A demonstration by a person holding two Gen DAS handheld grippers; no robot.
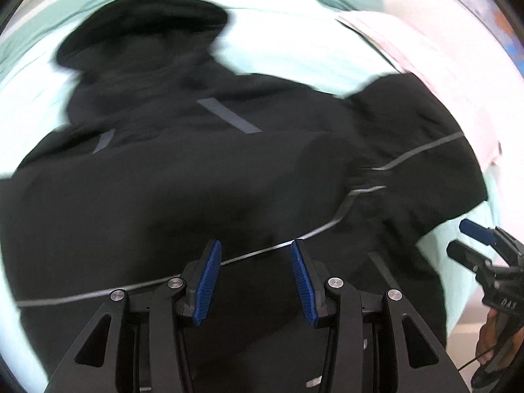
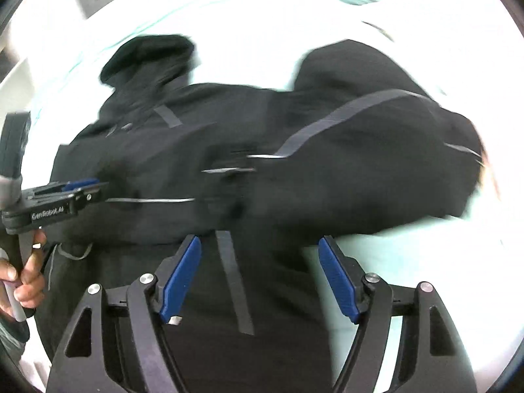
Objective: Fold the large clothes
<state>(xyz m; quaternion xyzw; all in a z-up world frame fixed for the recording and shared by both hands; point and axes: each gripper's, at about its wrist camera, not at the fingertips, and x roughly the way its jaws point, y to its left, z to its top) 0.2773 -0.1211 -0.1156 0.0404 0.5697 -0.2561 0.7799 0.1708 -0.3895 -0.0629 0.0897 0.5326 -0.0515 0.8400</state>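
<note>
A large black hooded jacket (image 1: pixel 203 170) with grey reflective stripes lies spread on a pale mint bed sheet (image 1: pixel 288 55), hood toward the far side. A sleeve is folded across its body. My left gripper (image 1: pixel 255 249) is open and empty, hovering over the jacket's lower part. My right gripper (image 2: pixel 260 245) is open and empty over the jacket's (image 2: pixel 262 150) lower right edge. The right gripper also shows at the right edge of the left wrist view (image 1: pixel 471 239), and the left gripper at the left of the right wrist view (image 2: pixel 82 186). Both views are motion-blurred.
A pink cloth or pillow (image 1: pixel 435 65) lies at the far right of the bed. A patterned blue surface (image 1: pixel 484 9) lies beyond it. The person's hand (image 2: pixel 26 278) holds the left gripper's handle. Bare sheet (image 2: pixel 425 262) lies right of the jacket.
</note>
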